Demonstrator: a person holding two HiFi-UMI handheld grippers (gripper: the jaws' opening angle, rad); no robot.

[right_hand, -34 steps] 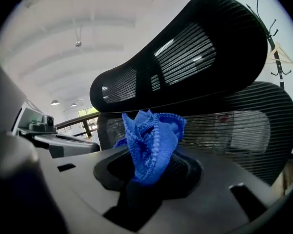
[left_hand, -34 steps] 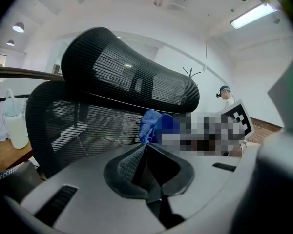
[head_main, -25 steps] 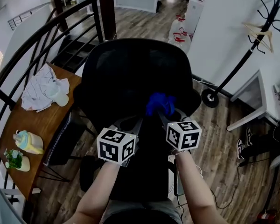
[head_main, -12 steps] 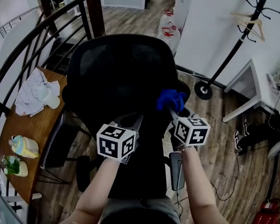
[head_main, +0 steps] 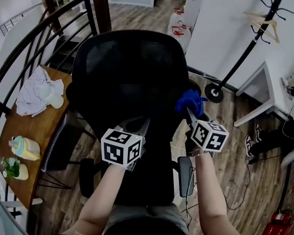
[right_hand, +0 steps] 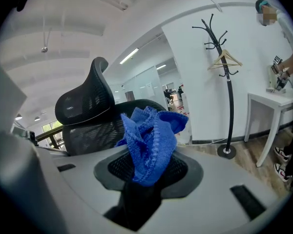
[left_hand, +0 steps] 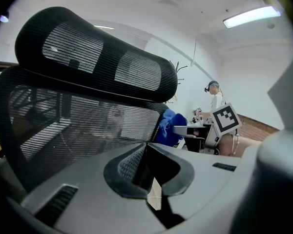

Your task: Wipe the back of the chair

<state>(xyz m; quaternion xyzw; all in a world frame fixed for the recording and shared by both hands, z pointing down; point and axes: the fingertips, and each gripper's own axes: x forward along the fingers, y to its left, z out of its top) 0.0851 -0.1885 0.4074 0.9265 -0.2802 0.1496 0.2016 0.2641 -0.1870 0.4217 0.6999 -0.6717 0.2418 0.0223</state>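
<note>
The right gripper [right_hand: 145, 178] is clamped on a bunched blue knitted cloth [right_hand: 151, 135], which is held at the right edge of the black mesh chair back [head_main: 130, 77]; contact there cannot be confirmed. The left gripper [left_hand: 146, 152] is closed on nothing and pointed at the lower middle of the backrest. Only a small fold is pinched, so the cloth could be dragged out by the mesh, and the unbraced chair could be pushed round by sideways pressure. On the brown wooden side table [head_main: 36, 129], a small white pot [head_main: 17, 174] is seen with a green plant [head_main: 11, 164] in it.
</note>
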